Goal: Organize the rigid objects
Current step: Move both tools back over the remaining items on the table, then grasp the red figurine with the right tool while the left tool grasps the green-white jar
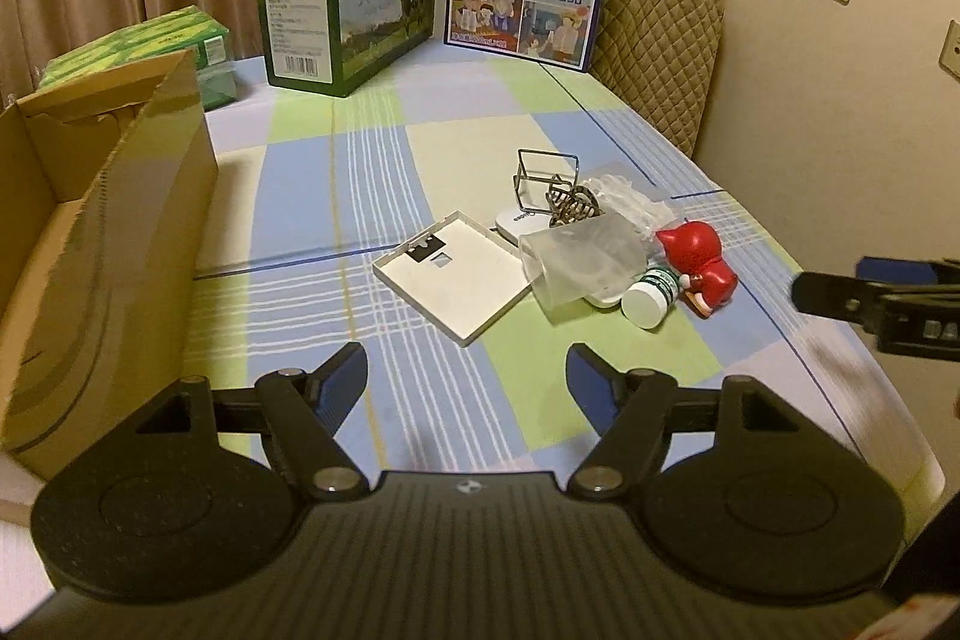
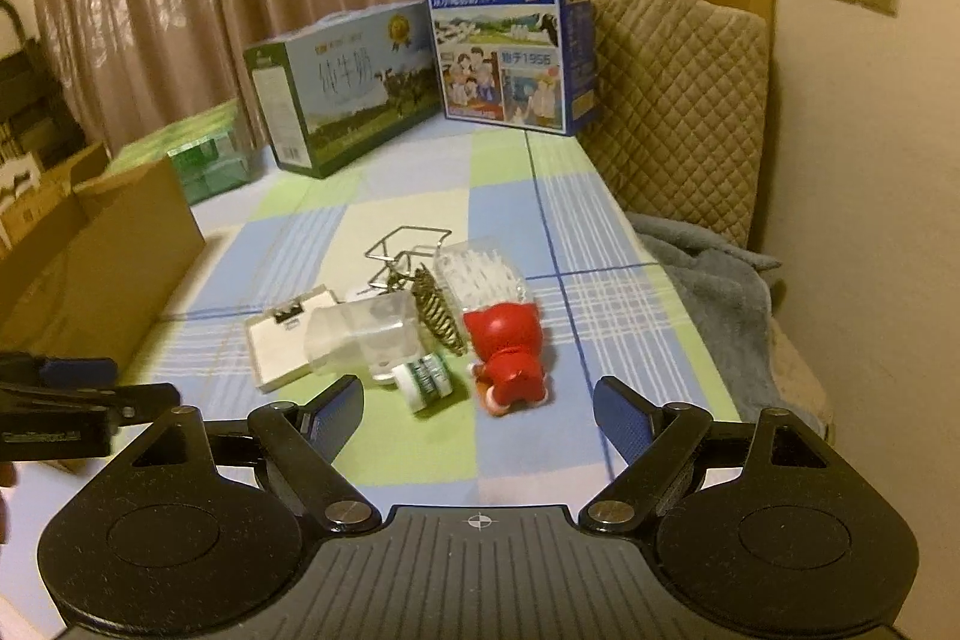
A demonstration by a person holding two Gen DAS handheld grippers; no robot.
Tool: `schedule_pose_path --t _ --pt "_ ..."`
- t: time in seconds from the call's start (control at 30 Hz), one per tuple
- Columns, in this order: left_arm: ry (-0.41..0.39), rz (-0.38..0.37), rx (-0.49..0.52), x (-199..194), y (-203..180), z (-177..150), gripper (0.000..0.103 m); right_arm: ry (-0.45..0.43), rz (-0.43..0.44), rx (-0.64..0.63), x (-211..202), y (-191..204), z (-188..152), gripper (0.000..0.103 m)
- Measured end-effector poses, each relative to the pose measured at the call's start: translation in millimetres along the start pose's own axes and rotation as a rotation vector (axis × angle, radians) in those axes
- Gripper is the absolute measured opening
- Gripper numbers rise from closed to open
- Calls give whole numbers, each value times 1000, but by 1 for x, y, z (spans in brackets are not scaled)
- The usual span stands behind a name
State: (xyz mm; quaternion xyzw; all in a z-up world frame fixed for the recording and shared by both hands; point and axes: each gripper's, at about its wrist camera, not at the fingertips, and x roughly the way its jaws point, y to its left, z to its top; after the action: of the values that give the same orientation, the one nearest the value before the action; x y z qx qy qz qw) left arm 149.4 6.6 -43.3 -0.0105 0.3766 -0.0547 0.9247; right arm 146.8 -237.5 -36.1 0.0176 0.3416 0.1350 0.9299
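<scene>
Both tongs, left [image 1: 468,370] and right [image 2: 478,406], are hovering spread apart and empty; red figurine [image 2: 509,352] is lying at twelve o'clock, so approaching straight, squeezing its body, seems best

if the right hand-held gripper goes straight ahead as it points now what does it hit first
Probably the red figurine lying on the table; the small white bottle sits just left of that line. The right hand-held gripper is open and empty.
</scene>
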Motion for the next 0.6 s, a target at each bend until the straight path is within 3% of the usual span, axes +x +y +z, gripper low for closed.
schedule_pose_path --t 0.27,0.6 --pt "15 -11 8 28 -10 4 69 49 32 1 59 -21 10 77" --pt "15 -28 19 58 -21 15 69 138 63 14 112 -36 14 51"
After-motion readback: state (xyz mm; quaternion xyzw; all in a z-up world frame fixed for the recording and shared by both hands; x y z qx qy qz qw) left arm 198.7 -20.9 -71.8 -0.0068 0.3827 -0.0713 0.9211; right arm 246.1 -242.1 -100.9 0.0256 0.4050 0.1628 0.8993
